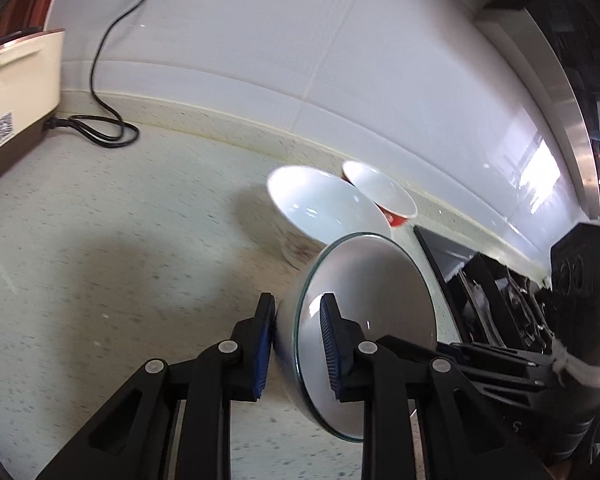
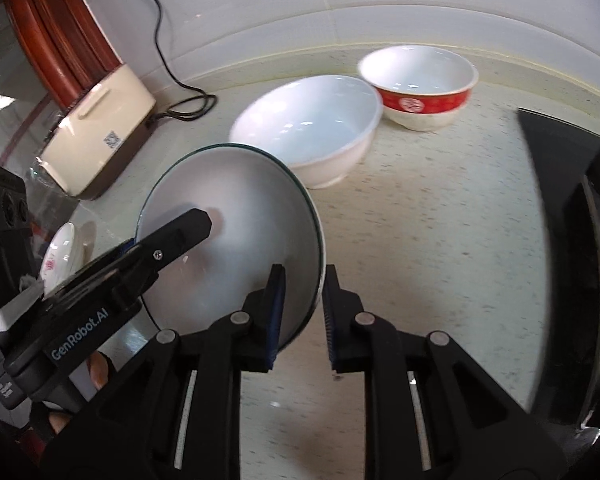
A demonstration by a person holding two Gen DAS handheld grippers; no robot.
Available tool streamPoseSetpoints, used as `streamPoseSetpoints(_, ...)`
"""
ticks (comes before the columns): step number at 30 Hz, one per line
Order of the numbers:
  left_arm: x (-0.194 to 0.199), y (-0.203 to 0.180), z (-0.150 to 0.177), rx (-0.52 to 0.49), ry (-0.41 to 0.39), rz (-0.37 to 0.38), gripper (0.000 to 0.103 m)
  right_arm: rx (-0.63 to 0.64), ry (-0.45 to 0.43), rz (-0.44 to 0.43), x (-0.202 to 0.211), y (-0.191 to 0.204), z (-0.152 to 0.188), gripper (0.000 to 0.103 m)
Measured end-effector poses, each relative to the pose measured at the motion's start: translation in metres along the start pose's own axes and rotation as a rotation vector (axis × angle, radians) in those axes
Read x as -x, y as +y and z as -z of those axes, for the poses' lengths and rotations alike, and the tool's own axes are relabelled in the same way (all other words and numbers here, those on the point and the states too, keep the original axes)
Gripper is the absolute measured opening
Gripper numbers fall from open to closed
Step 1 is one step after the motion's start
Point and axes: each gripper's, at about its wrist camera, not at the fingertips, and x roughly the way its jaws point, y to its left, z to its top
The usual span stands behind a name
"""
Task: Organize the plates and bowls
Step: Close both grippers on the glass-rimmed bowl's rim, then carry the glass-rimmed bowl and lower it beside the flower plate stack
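Observation:
A white bowl with a dark green rim [image 1: 376, 296] [image 2: 256, 236] hangs tilted above the counter, held by both grippers. My left gripper [image 1: 296, 340] is shut on its rim, one finger inside and one outside. My right gripper [image 2: 300, 312] is shut on the opposite rim in the same way. The left gripper's finger [image 2: 180, 236] reaches into the bowl in the right wrist view. A large plain white bowl [image 1: 324, 216] [image 2: 312, 128] sits on the counter behind it. A red-banded bowl [image 1: 384, 196] [image 2: 420, 88] stands beyond, near the wall.
A cream appliance [image 1: 16, 88] [image 2: 96, 132] with a black cord [image 1: 100, 128] stands at the left by the tiled wall. A black stove [image 1: 480, 296] [image 2: 572, 240] lies to the right. A small white dish [image 2: 60, 256] with a red mark sits at the left.

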Motion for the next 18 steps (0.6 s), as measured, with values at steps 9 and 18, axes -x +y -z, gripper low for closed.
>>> streamPoseSetpoints(9, 0.017, 0.039, -0.002, 0.071, -0.042, -0.016, 0.024, 0.058, 0.036, -0.02, -0.021, 0.035, 0.001, 0.022)
streamPoseSetpoints(18, 0.036, 0.048, -0.008, 0.083, -0.151, -0.098, 0.024, 0.101, 0.03, -0.039, -0.034, 0.066, -0.01, 0.022)
